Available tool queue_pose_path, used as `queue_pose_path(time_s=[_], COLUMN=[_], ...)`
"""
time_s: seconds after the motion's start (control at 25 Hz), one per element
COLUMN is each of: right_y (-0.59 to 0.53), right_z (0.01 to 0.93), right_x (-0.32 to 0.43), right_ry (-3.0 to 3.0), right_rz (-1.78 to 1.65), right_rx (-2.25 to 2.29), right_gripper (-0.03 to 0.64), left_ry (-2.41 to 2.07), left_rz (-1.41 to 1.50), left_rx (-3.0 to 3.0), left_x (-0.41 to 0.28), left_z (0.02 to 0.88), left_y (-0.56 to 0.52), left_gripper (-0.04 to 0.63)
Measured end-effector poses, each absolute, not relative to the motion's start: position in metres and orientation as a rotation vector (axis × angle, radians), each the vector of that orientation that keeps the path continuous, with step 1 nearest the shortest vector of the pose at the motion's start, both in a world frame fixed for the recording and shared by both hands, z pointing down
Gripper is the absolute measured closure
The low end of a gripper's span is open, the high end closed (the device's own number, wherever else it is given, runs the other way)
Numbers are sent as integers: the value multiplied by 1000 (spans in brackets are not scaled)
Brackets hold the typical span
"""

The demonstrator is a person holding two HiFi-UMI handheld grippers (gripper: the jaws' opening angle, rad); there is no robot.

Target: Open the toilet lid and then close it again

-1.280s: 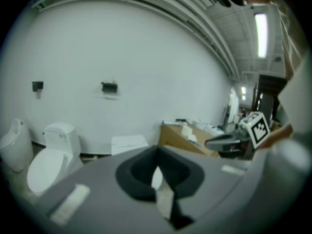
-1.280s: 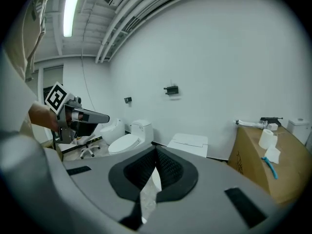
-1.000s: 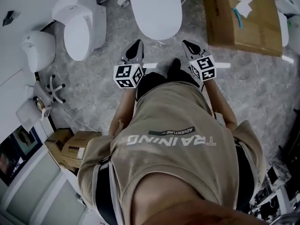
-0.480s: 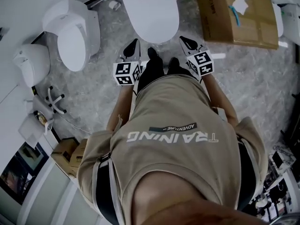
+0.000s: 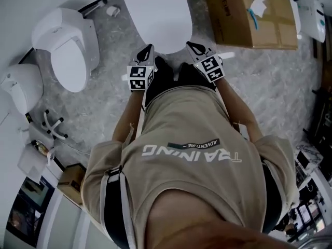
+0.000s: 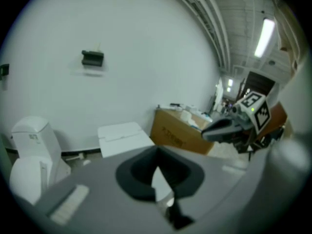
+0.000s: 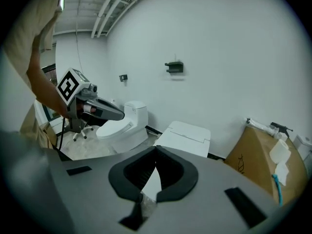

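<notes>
The person's beige T-shirt (image 5: 187, 154) carries the words "TRAINING" and "ADVENTURE". The left gripper (image 5: 148, 48) and the right gripper (image 5: 191, 44) each bear a cube (image 5: 137, 78) of black-and-white square markers. Both have their dark, pointed jaws drawn together at the tips, holding nothing, near the front edge of the toilet lid (image 5: 155, 14). The lid lies shut, smooth, white and rounded. A brown cardboard box (image 5: 244, 19) lies beside it on the grey mottled floor (image 5: 104, 102)
</notes>
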State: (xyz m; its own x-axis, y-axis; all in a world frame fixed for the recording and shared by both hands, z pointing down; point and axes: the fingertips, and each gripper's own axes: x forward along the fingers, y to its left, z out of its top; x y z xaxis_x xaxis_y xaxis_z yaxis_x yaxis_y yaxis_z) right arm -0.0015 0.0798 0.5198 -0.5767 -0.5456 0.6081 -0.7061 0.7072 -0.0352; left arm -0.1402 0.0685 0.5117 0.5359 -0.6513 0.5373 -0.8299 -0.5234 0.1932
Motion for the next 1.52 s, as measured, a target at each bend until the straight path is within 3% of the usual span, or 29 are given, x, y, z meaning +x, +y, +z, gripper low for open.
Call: queue_pose_path(time_s=[0.44,0.96,1.52], right_y=[101,124,118], right_z=[680,857,907], right_x=[46,68,65], right_ry=[-2152,-2035,-2093], right_rz=[723,837,821], right_rx=[837,730,688], right_gripper=[607,607,607], left_ry=[-1063,-1008,-1089], left_rz=[847,890,821], left_rx=[2161,1865,1843], left_x=[-136,-138,-128], left_z=[652,829,890], left_y=[77,140,144], left_gripper=[591,592,591])
